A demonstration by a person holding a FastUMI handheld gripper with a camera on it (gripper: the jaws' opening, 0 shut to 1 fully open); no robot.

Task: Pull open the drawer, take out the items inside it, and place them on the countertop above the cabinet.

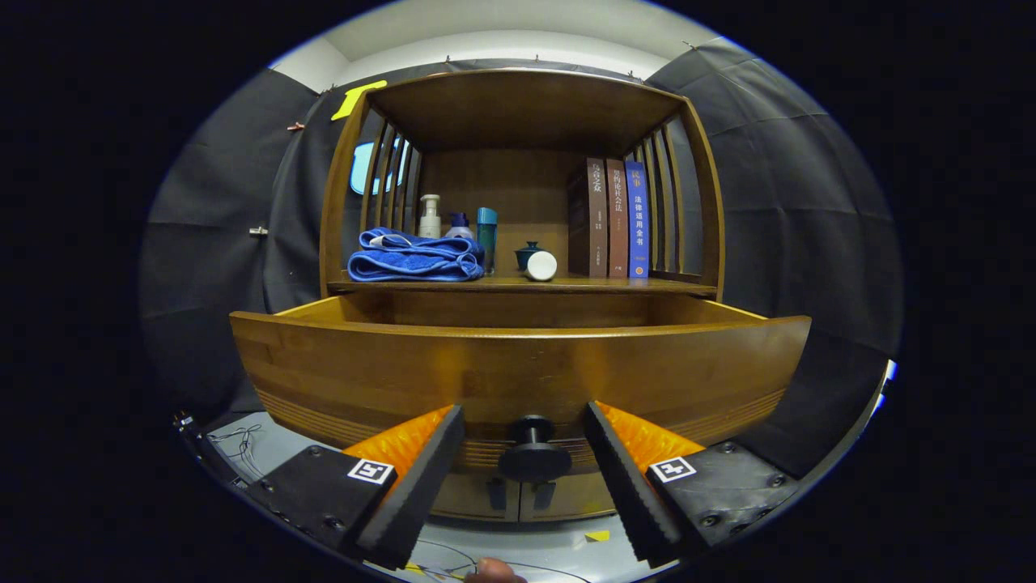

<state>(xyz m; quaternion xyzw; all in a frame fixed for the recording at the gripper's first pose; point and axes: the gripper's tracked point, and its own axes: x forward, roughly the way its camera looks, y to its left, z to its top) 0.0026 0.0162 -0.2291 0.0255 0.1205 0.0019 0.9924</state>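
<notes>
Claw [524, 441] is spread wide, its fingers [421, 478] flanking the round dark knob [532, 453] of the wooden drawer [518, 368] without touching it. Drawer is pulled out toward the claw, its inside hidden behind the front panel. On the worktop [688, 287] above sit a folded blue towel [414, 257], pump bottle [430, 218], teal bottle [486, 228], small dark lidded cup [528, 253], a white round cap [541, 265] and three upright books [609, 219].
</notes>
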